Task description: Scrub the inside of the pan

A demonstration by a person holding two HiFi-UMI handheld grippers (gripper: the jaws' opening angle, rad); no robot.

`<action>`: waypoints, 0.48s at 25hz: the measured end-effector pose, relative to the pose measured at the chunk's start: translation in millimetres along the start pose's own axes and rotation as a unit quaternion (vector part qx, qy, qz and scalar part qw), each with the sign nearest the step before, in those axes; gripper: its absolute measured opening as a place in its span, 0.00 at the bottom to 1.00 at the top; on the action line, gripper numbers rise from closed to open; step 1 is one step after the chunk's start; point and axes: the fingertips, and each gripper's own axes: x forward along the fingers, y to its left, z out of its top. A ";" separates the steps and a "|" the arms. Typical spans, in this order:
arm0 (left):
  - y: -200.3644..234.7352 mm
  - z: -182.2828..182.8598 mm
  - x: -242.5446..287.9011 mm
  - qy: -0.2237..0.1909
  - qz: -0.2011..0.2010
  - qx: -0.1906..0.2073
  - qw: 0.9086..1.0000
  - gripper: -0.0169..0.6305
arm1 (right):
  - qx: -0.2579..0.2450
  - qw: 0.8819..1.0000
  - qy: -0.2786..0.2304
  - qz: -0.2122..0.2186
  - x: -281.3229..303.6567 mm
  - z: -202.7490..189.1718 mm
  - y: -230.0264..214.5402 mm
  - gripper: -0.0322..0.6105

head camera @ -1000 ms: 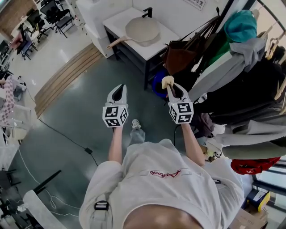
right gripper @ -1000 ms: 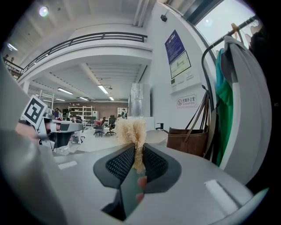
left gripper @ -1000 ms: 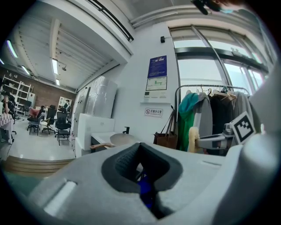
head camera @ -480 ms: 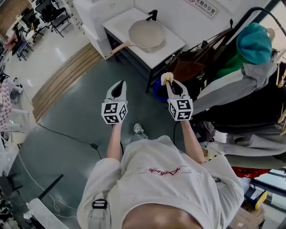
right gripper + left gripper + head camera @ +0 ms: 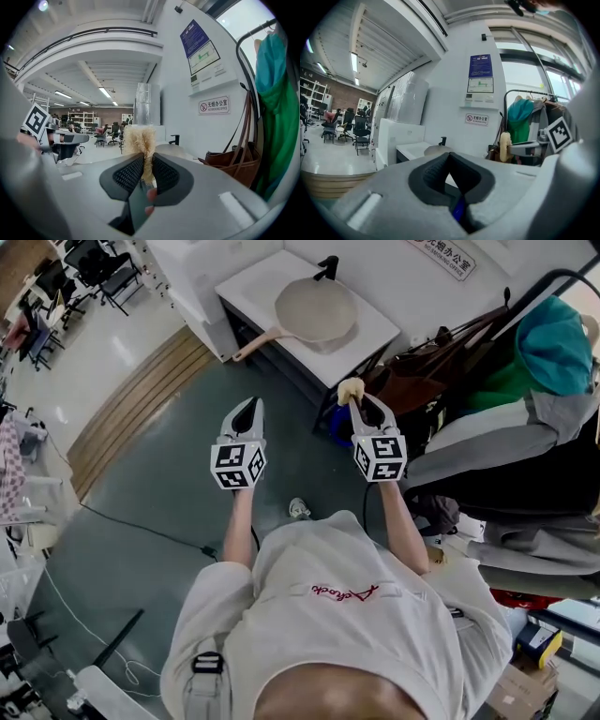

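A beige pan [image 5: 314, 309] with a wooden handle lies on a white table [image 5: 375, 334] ahead of me. My right gripper [image 5: 353, 396] is shut on a pale fibrous scrubber [image 5: 351, 388], whose tuft [image 5: 138, 139] sticks up between the jaws in the right gripper view. My left gripper [image 5: 247, 411] is shut with nothing in it; its jaws meet at the tips [image 5: 452, 157]. Both grippers hang in the air above the floor, short of the table. The pan [image 5: 436, 150] shows small in the left gripper view, and its rim [image 5: 171, 149] in the right gripper view.
A black tap [image 5: 327, 266] stands at the table's far edge. A clothes rack with a brown bag [image 5: 431, 367], a teal cap [image 5: 553, 343] and jackets crowds the right side. Wooden flooring strips [image 5: 131, 399] and office chairs [image 5: 103, 268] lie to the left. A cable [image 5: 141, 531] runs across the floor.
I have walked closer to the table: the pan and table have shifted right and grown slightly in the head view. Both grippers keep their hold and spacing.
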 end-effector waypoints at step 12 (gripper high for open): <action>8.2 -5.0 26.3 0.007 -0.024 -0.004 1.000 0.03 | 0.002 1.000 0.006 -0.022 15.2 -3.9 -7.1 0.16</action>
